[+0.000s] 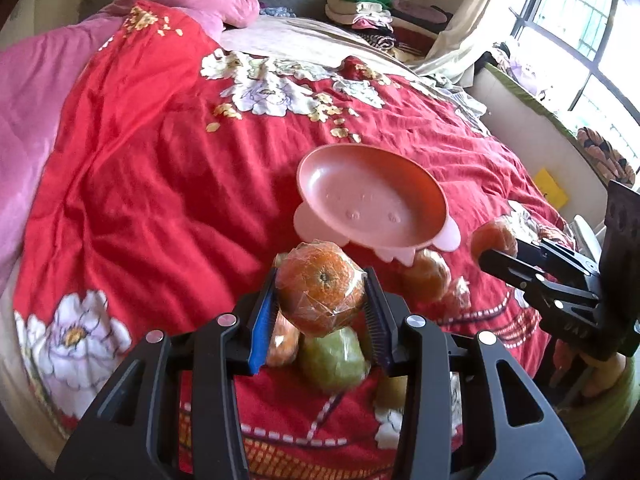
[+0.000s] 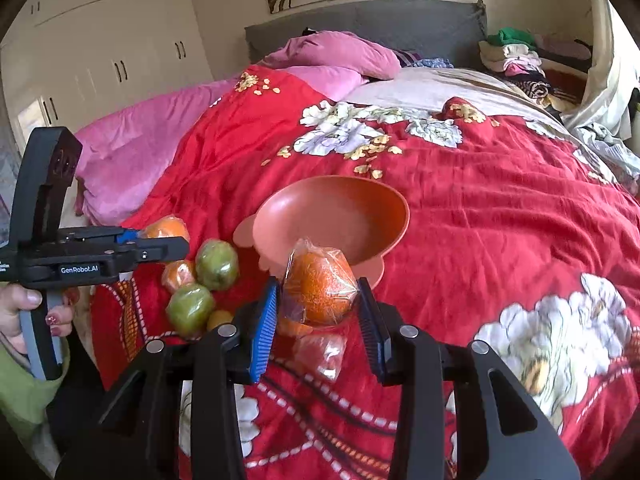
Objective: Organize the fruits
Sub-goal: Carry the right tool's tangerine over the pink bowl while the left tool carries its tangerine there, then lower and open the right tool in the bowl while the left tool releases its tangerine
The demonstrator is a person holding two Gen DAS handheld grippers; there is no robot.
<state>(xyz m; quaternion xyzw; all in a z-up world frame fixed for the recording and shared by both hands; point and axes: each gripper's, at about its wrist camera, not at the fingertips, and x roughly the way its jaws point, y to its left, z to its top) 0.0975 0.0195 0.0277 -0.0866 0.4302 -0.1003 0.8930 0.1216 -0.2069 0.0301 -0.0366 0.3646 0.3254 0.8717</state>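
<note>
Left tongs point(image 1: 320, 292) clamp a plastic-wrapped orange point(image 1: 322, 288); right tongs point(image 2: 318, 300) clamp another wrapped orange point(image 2: 320, 292). Both oranges hang above the red bedspread point(image 2: 480, 208), near the empty pink bowl point(image 2: 340, 212).

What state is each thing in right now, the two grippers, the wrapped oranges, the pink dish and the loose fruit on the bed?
Left gripper: jaws shut on a wrapped orange, held above the bed.
Right gripper: jaws shut on a second wrapped orange, also lifted.
Pink dish: upright on the red quilt, empty.
Green fruits: loose on the quilt, beside the dish.
Other oranges: lying on the quilt, not in the dish.
</note>
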